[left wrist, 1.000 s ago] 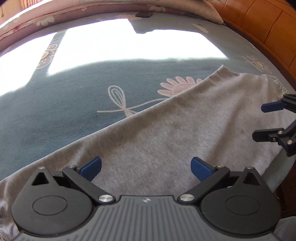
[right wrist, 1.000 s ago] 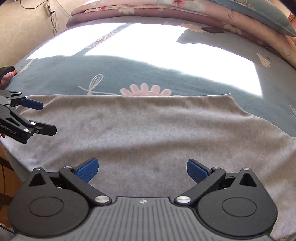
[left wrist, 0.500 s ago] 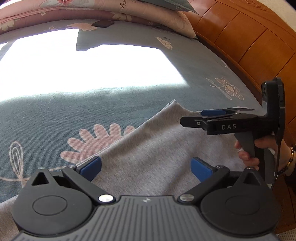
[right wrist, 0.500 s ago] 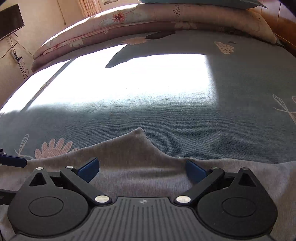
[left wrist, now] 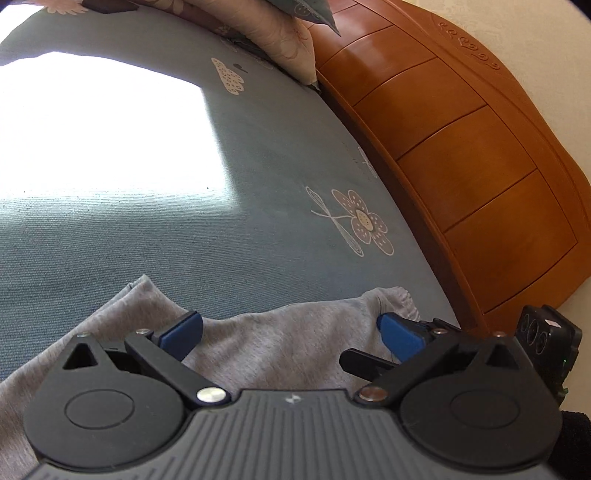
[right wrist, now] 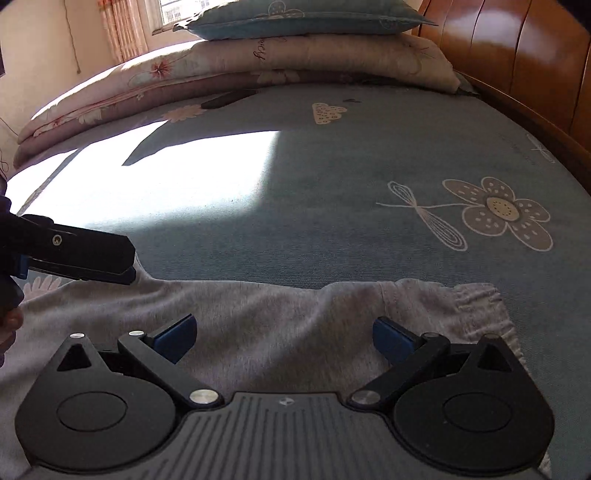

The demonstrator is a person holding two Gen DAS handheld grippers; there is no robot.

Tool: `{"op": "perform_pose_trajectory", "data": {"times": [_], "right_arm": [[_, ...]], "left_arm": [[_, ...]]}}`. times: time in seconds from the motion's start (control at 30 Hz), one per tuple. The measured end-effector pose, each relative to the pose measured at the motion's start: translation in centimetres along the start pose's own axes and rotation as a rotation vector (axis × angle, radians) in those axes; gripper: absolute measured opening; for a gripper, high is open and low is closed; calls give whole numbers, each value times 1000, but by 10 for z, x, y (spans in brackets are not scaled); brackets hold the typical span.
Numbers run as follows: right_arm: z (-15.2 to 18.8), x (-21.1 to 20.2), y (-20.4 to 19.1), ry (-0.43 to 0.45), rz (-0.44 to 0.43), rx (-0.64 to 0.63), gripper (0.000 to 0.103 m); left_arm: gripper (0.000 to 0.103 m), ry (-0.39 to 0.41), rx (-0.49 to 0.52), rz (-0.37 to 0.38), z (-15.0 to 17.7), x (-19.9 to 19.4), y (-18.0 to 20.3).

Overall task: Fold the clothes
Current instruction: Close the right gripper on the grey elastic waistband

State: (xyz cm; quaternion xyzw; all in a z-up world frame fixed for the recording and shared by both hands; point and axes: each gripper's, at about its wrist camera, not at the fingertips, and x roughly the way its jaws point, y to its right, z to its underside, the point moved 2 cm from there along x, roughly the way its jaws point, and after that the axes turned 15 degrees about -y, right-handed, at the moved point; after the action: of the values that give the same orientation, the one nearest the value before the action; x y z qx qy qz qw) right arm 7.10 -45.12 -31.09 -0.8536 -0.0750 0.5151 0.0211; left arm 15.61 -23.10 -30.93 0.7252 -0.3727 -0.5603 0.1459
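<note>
A grey knit garment [left wrist: 295, 343] lies flat on the blue flowered bedsheet [left wrist: 258, 221], with its gathered elastic end [right wrist: 480, 306] to the right. My left gripper [left wrist: 290, 332] hovers open just above the cloth, blue pads wide apart and holding nothing. My right gripper [right wrist: 284, 338] is open too, low over the cloth near the elastic end. In the right wrist view the left gripper [right wrist: 127, 271] shows side-on beside a raised corner of the garment [right wrist: 144, 275]. The right gripper's housing [left wrist: 546, 334] shows at the right edge of the left wrist view.
A wooden bed board [left wrist: 461, 147] runs along the right side of the sheet. Folded quilts [right wrist: 221, 74] and a pillow [right wrist: 295, 18] are stacked at the far end. A bright sun patch [right wrist: 166, 173] covers the middle. A hand [right wrist: 11, 321] shows at the left edge.
Both grippers have travelled right along the garment to its elastic end, and both views have swung toward the wooden board. Both stay open.
</note>
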Motion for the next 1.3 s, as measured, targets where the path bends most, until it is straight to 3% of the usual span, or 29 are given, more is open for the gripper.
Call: {"op": "perform_pose_trajectory", "data": {"times": [0.07, 0.13, 0.2, 0.27, 0.43, 0.6, 0.67, 0.83, 1.03, 1.17, 1.2, 1.23, 1.3], "right_arm": [[1, 9, 9, -16, 5, 6, 100], [4, 11, 20, -36, 0, 24, 90], [8, -9, 26, -19, -28, 69, 90], [19, -35, 37, 15, -31, 128, 92], [87, -85, 97, 29, -82, 478, 96], [148, -77, 146, 50, -317, 778, 97], [157, -64, 157, 78, -402, 848, 98], [154, -38, 172, 147, -535, 905, 103], [144, -27, 182, 175, -620, 836, 103], [151, -26, 193, 215, -822, 815, 103], [155, -23, 196, 214, -833, 820, 94], [156, -22, 196, 196, -783, 836, 86], [149, -22, 190, 164, -702, 817, 85]], "left_arm": [[100, 15, 7, -55, 1, 2, -4], [100, 3, 46, -102, 2, 0, 5], [100, -19, 99, -151, 3, -3, 19], [100, -53, 153, -146, 3, -3, 34], [100, -110, 348, -117, 8, 12, 92], [100, -136, 595, -143, 21, 44, 152], [100, -169, 637, -149, 24, 57, 166], [100, -245, 626, -192, 26, 73, 179], [100, -293, 473, -202, 20, 78, 172], [100, -291, 393, -207, 21, 84, 168], [100, -290, 379, -200, 21, 85, 167], [100, -289, 374, -198, 22, 86, 167], [100, -286, 374, -201, 25, 88, 167]]}}
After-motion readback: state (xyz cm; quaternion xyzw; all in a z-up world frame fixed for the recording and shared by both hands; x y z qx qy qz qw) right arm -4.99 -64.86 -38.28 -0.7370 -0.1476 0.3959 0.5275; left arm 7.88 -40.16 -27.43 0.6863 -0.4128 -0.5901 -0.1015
